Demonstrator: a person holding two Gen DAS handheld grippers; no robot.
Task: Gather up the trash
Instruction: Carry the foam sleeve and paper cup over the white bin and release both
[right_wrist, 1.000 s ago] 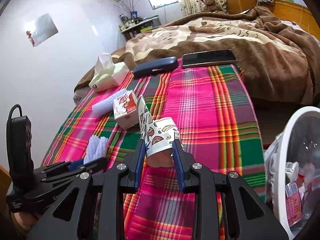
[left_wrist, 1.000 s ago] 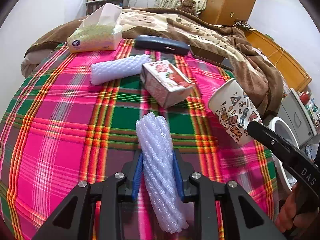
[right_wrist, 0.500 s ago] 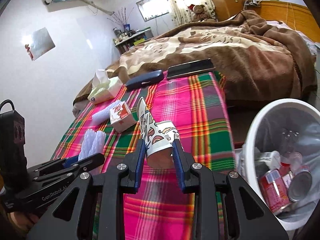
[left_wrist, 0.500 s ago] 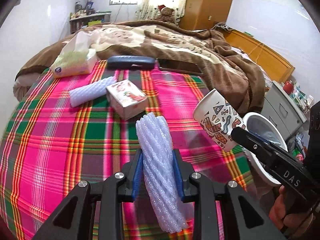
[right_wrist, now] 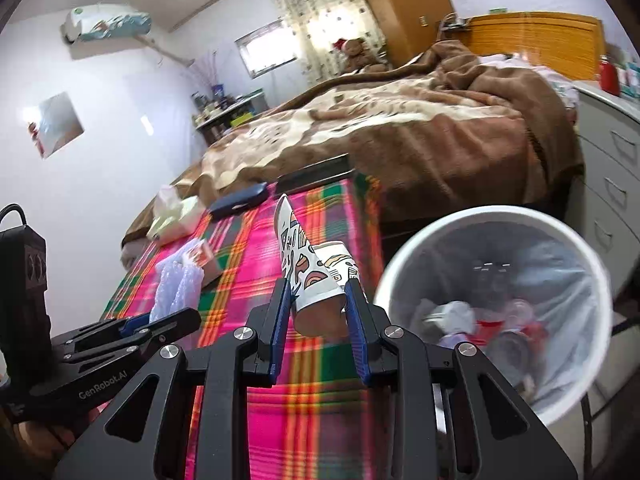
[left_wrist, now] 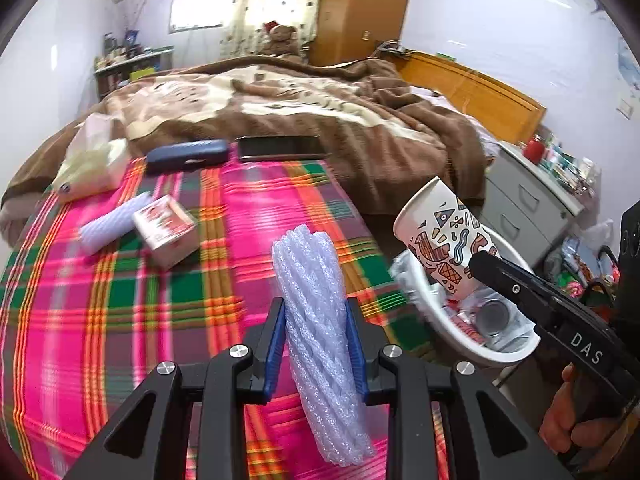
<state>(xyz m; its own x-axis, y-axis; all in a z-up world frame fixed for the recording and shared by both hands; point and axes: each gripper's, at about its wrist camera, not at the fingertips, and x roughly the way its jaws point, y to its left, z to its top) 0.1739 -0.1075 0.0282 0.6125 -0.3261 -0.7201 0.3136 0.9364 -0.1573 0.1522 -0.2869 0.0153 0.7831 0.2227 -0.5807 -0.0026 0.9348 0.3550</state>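
Bedroom clutter, sorted by size from my two-handed view. One white bin stands right of the bed's near edge, lined with a thin bag and already holding cans and wrappers. One paper cup with a doodle print is clenched in my right tongs near its base, hanging beside the bin's rim; it looks light and crushable, and the wall already seems dented in the squeeze, so I judge a gentle grip low down is best. My left tongs are clamped on one white foam net sleeve, held upright over the plaid blanket; it appears feather-light, springy and soft, best pinched at mid-length. Far left on the blanket lie a second foam sleeve and one small carton, touching each other. I count two sleeves, one cup, one carton.
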